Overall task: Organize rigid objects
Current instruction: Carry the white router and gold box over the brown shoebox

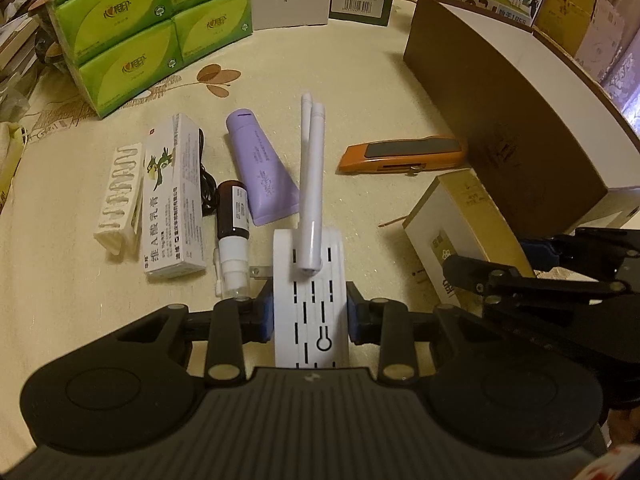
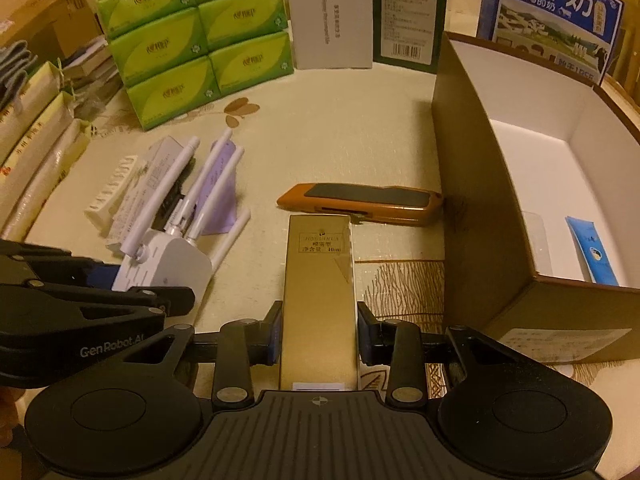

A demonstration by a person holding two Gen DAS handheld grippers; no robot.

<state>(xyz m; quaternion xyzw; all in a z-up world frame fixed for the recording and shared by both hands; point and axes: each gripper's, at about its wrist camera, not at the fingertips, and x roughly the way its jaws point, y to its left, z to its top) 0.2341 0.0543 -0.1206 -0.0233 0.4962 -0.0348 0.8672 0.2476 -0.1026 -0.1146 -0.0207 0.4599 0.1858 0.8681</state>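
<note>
My left gripper [image 1: 309, 318] is shut on a white wifi extender [image 1: 310, 304] with white antennas; it also shows in the right wrist view [image 2: 164, 266]. My right gripper [image 2: 318, 334] is shut on a gold carton [image 2: 318, 300], also seen in the left wrist view [image 1: 460, 224]. An orange utility knife [image 2: 360, 200] lies just beyond the carton, beside the open brown box [image 2: 460, 160]. The box holds a blue tube [image 2: 592, 256]. Left of the extender lie a purple tube [image 1: 262, 172], a brown spray bottle [image 1: 232, 232], a white medicine carton [image 1: 172, 200] and a white ribbed piece [image 1: 120, 196].
Green tissue packs [image 2: 196, 40], a white box [image 2: 330, 20], a dark green box [image 2: 408, 20] and a milk carton [image 2: 556, 12] stand along the back. Books and bags [image 2: 32, 136] line the left edge. A black cable [image 1: 208, 188] lies by the medicine carton.
</note>
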